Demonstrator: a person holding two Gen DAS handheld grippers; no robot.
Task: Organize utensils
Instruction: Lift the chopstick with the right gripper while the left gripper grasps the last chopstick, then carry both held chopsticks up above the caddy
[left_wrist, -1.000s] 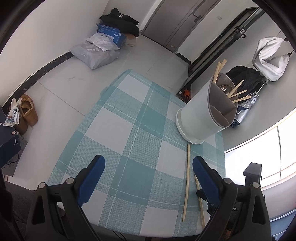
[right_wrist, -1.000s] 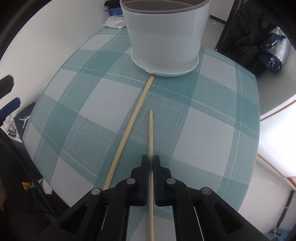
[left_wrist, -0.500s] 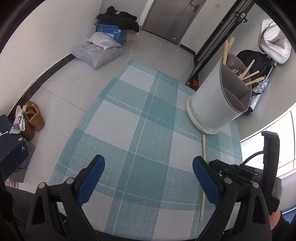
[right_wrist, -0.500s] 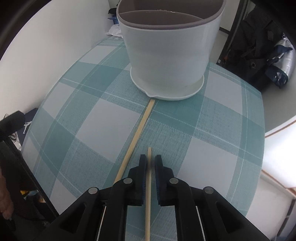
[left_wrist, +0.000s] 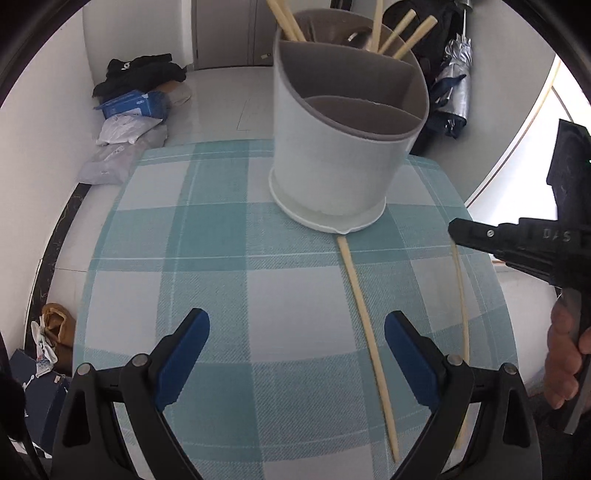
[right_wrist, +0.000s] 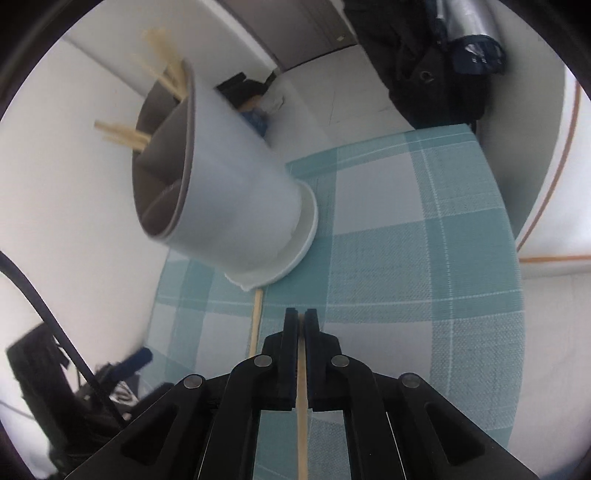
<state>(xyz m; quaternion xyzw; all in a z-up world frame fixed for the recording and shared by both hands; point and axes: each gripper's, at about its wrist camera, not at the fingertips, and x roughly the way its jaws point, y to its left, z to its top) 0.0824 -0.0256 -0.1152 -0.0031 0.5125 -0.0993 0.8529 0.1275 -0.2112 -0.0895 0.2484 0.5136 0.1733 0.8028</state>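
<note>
A white utensil holder (left_wrist: 332, 177) with grey compartments stands at the far side of the checked tablecloth (left_wrist: 221, 258), and several wooden chopsticks stick out of its back compartment. One loose chopstick (left_wrist: 364, 321) lies on the cloth, its far end touching the holder's base. My left gripper (left_wrist: 297, 350) is open above the cloth just left of it, holding nothing. My right gripper (right_wrist: 301, 314) has its jaws closing tight on a second chopstick (right_wrist: 302, 406), which trails back under it. In the right wrist view the holder (right_wrist: 236, 206) looks tilted, and the loose chopstick (right_wrist: 256, 321) lies just left of the fingers.
The right gripper (left_wrist: 517, 240) and the hand (left_wrist: 565, 354) holding it are at the table's right edge. Bags, a blue box and dark clothes (left_wrist: 136, 107) lie on the floor behind; a folded umbrella (left_wrist: 452, 88) leans beyond the holder. Shoes (left_wrist: 55, 325) sit left of the table.
Both views have rolled and swung toward the holder. The gripped chopstick's tip no longer sticks out ahead of the right fingers. The left gripper now faces the holder and the loose chopstick, still open.
</note>
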